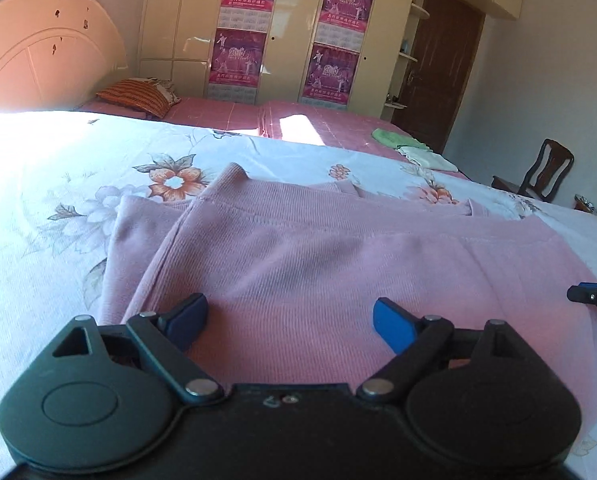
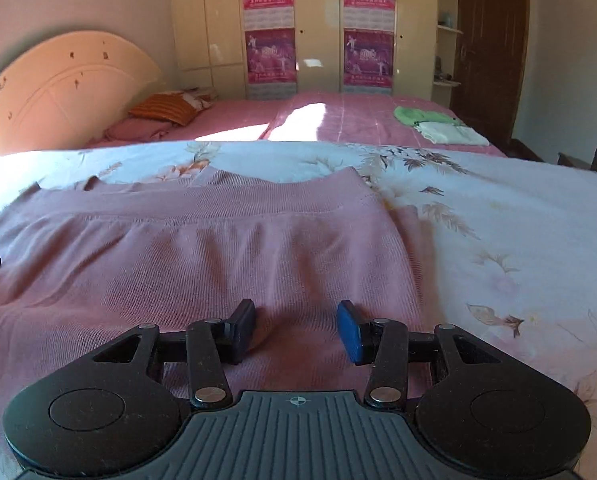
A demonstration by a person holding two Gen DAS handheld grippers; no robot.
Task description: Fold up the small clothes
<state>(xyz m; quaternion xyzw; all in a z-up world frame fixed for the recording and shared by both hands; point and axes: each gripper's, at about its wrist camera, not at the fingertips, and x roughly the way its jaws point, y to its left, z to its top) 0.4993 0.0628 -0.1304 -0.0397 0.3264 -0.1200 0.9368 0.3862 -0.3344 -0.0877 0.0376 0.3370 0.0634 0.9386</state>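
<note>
Partly hidden by each gripper, the pink garment (image 1: 338,264) perhaps lies folded.

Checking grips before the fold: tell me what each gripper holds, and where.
Nothing is held. The left gripper and right gripper are both open over the pink garment.

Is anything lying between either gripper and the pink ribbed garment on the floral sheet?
Nothing visible. The left gripper and the right gripper both hover open directly over the pink ribbed garment, with only bare fabric between the fingers. The folded green and white clothes lie far off.
</note>
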